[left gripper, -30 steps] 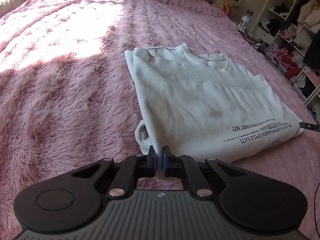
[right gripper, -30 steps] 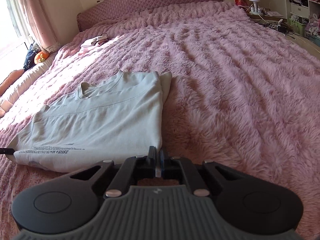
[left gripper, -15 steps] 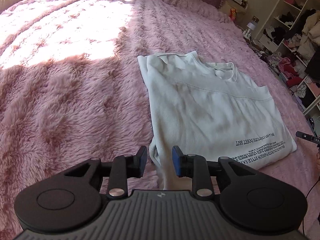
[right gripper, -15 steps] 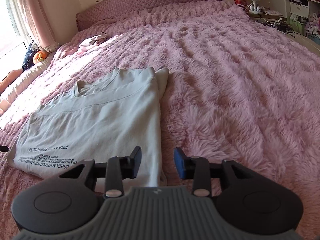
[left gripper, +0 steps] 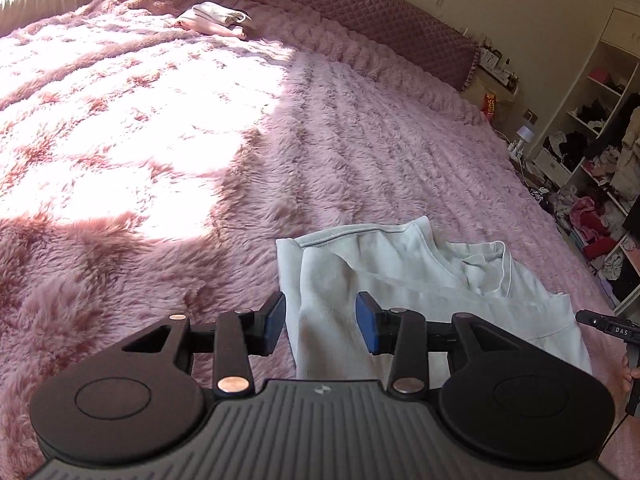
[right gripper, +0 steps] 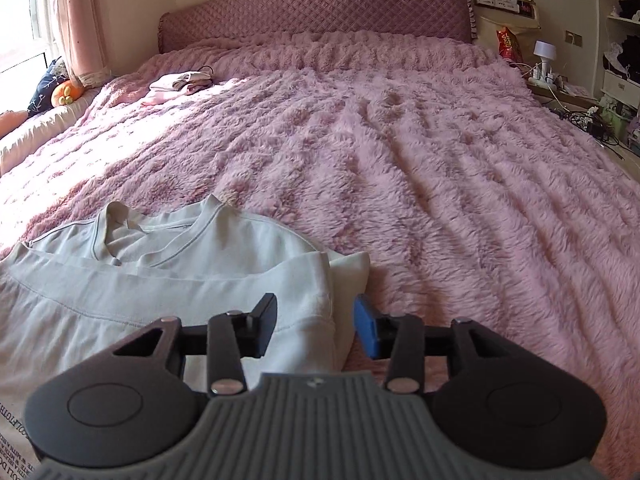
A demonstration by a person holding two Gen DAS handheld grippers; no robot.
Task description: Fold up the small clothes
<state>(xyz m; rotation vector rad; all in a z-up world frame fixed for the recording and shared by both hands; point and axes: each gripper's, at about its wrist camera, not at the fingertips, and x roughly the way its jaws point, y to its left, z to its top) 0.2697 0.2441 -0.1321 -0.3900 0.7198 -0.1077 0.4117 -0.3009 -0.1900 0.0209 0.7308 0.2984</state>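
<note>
A pale grey-white sweatshirt (left gripper: 404,276) lies on the pink fluffy bed, sides folded in, neckline toward the headboard. My left gripper (left gripper: 321,322) is open and low over the shirt's left folded edge, holding nothing. In the right wrist view the same shirt (right gripper: 168,280) fills the lower left, black lettering at its hem. My right gripper (right gripper: 316,328) is open over the shirt's right folded edge, with the tucked sleeve between the fingers, holding nothing.
The pink blanket (right gripper: 420,160) covers the whole bed. A small folded pile of pale clothes (left gripper: 216,20) lies near the quilted headboard (right gripper: 320,12). Open shelves with clothes (left gripper: 600,168) stand right of the bed. An orange plush (right gripper: 66,90) sits at the left.
Both grippers were shut on the shirt's hem a second ago. They opened, let go and moved forward along the shirt's side edges toward the shoulders.
</note>
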